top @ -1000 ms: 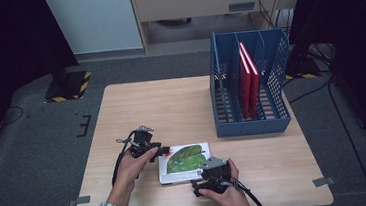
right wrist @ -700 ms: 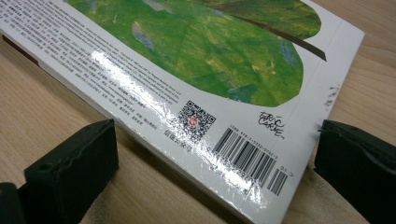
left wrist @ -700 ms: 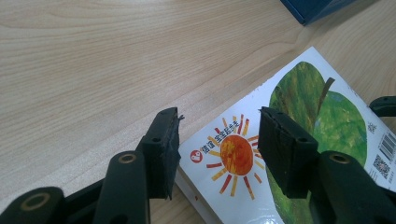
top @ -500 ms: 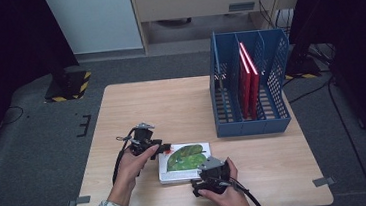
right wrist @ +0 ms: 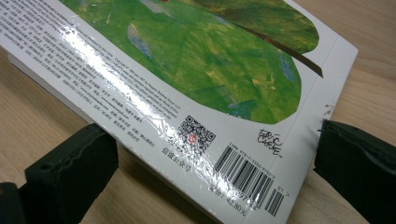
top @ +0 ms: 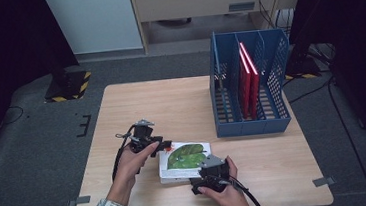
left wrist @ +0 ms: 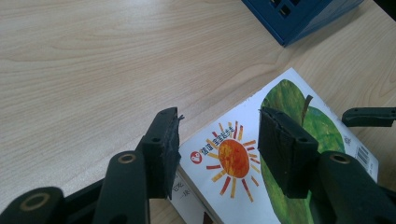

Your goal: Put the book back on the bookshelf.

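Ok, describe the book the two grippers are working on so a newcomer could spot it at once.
On the wooden table, look at the near edge, in front of the blue rack. The book lies flat there between the left gripper and right gripper. Unlike the red books standing in the rack, it is white with a big green leaf and an orange sun.

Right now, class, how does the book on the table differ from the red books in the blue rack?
The book lies flat on the table; the red books stand upright in the rack. Its cover is white with a green leaf; theirs are plain red. It sits between two grippers; they stand apart from them. All are thin.
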`<state>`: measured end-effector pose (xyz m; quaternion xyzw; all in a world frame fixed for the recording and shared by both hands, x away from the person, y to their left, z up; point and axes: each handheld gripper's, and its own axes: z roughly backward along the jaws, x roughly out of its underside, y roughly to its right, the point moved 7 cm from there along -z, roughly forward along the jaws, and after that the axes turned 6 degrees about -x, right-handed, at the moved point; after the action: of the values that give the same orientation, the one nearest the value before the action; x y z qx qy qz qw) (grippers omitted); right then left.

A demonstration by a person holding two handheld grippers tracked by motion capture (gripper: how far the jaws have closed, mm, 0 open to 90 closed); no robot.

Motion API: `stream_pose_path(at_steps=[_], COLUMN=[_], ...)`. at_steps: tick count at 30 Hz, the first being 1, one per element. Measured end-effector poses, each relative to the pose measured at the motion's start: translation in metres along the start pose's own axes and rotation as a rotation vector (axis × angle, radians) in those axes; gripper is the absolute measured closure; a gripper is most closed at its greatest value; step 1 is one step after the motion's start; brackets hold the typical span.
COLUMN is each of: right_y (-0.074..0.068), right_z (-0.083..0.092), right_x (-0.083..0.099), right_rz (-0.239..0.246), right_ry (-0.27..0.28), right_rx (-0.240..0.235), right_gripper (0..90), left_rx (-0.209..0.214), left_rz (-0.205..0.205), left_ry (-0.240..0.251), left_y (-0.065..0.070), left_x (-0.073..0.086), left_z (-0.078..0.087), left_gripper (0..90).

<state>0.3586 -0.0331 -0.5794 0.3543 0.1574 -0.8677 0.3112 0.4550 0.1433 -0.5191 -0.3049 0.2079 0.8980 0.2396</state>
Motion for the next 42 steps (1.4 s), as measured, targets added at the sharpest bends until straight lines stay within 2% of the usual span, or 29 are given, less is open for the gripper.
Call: stream_pose_path(at_steps=[7,10,13,16,19,22,24,27,29,33,35,36,37,40,42], right_y=[0.0,0.001,0.003,0.004,0.005,0.006,0.006,0.006,0.007,0.007,0.007,0.007,0.008,0.008,0.009], right_z=[-0.005,-0.005,-0.005,-0.006,-0.005,-0.006,-0.006,-0.006,-0.007,-0.008,-0.008,-0.008,-0.008,-0.008,-0.008], right_x=[-0.003,-0.004,-0.005,-0.004,-0.004,-0.004,-0.004,-0.004,-0.004,-0.003,-0.003,-0.003,-0.002,-0.002,-0.001], right_rz=[0.002,-0.016,-0.039,-0.072,-0.105,-0.104,-0.102,-0.105,-0.099,-0.101,-0.103,-0.098,-0.094,-0.101,-0.102], right_ry=[0.028,0.042,0.051,0.056,0.057,0.059,0.057,0.056,0.055,0.052,0.052,0.049,0.048,0.043,0.038], right_rx=[0.035,0.027,0.012,0.0,-0.021,-0.015,-0.018,-0.021,-0.018,-0.022,-0.024,-0.023,-0.02,-0.028,-0.036], right_gripper=[0.0,0.0,0.0,0.0,0.1,0.1,0.1,0.1,0.1,0.1,0.2,0.3,0.3,0.3,0.3], left_rx=[-0.022,-0.012,0.029,0.05,0.028,-0.002,-0.009,0.035,0.055,0.064,0.092,0.117,0.132,0.145,0.141], left_rz=[-0.002,-0.001,0.015,0.022,0.014,0.026,0.033,0.046,0.038,0.022,0.027,0.033,0.02,0.005,-0.003], left_ry=[0.003,0.006,0.008,0.012,0.026,0.047,0.071,0.07,0.061,0.021,0.007,0.0,-0.006,-0.006,-0.009], left_y=[0.0,-0.001,-0.001,0.0,-0.001,-0.005,-0.007,-0.005,-0.003,0.0,0.002,0.005,0.008,0.012,0.013], left_x=[-0.005,-0.006,-0.006,-0.006,-0.003,0.0,0.004,0.014,0.02,0.031,0.036,0.038,0.039,0.039,0.04], left_z=[-0.001,0.0,-0.001,-0.003,-0.007,-0.005,0.0,0.004,0.003,-0.004,-0.009,-0.011,-0.012,-0.012,-0.012], left_gripper=[46.9,46.9,45.3,36.7,30.0,19.9,16.9,15.7,15.7,15.3,15.4,16.2,17.7,20.6,26.1])
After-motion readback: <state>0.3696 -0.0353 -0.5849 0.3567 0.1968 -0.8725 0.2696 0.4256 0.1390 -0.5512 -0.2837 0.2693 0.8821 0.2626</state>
